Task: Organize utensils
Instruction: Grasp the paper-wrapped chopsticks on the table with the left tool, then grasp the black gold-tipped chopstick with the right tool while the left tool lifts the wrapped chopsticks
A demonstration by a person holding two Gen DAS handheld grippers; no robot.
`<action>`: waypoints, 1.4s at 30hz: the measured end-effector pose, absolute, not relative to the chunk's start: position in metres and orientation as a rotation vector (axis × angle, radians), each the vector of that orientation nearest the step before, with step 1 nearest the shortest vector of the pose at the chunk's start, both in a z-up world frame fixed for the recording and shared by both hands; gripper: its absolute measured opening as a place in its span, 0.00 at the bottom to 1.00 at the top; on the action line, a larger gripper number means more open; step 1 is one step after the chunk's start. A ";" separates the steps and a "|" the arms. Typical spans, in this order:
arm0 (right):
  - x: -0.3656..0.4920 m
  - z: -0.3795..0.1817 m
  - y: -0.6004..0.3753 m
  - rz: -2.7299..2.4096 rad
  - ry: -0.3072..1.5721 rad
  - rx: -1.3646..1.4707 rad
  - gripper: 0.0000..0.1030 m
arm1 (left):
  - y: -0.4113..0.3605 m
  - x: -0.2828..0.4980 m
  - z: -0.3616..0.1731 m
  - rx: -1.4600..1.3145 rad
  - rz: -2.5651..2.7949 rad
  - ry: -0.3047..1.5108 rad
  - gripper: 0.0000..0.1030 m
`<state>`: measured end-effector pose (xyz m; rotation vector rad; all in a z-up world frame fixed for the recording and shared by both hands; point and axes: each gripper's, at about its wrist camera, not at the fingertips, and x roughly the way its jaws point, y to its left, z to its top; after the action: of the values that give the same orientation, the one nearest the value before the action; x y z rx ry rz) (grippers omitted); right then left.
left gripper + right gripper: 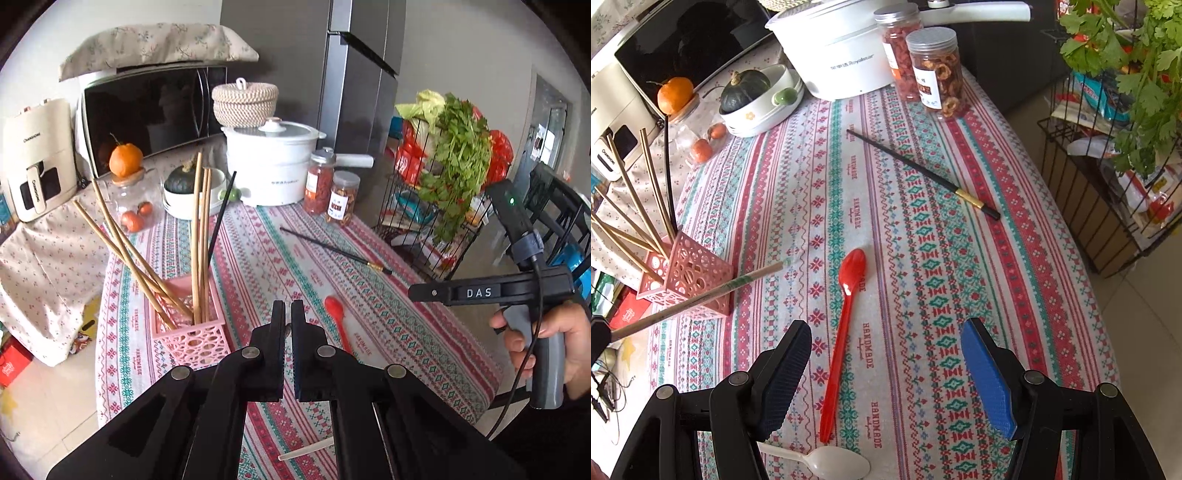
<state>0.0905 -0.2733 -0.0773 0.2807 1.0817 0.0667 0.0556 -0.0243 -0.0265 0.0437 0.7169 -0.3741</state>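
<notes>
My left gripper (288, 310) is shut on a light bamboo chopstick (701, 295), which slants over the cloth beside the pink lattice holder (188, 332) (690, 273). Several bamboo chopsticks and one black one stand in that holder. In the right wrist view the left gripper (598, 332) shows only at the left edge. My right gripper (886, 373) hangs open above the red spoon (846, 321) (338, 317) without touching it. A white spoon (831, 465) lies just below the red one. A black chopstick (923, 173) (332, 251) with a gold band lies further back.
At the back of the patterned tablecloth (960, 295) stand a white pot (273, 166), two snack jars (332, 192), a bowl with a squash (184, 184), a glass jar topped by an orange (127, 184) and a microwave (147, 114). A wire rack with greens (443, 177) is at the right.
</notes>
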 end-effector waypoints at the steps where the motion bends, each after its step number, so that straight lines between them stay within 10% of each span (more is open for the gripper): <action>1: 0.093 -0.077 -0.276 0.063 1.079 0.283 0.70 | -0.022 0.055 -0.023 0.033 -0.374 0.706 0.02; 10: 0.126 -0.093 -0.315 0.055 1.026 0.298 0.67 | -0.003 0.060 -0.001 -0.042 -0.372 0.647 0.00; 19: 0.212 -0.126 -0.283 0.187 1.079 0.146 0.32 | 0.017 0.066 0.002 -0.095 -0.400 0.677 0.00; 39: 0.377 -0.183 -0.211 0.237 1.108 -0.100 0.30 | 0.053 0.074 -0.015 -0.178 -0.433 0.768 0.00; 42: 0.367 -0.183 -0.204 0.234 1.115 -0.111 0.10 | 0.057 0.077 -0.019 -0.199 -0.412 0.782 0.00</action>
<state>0.3668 -0.2037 -0.1827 -0.1109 1.1151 0.2341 0.0774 0.0574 -0.0194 -0.1992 0.7816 -0.4125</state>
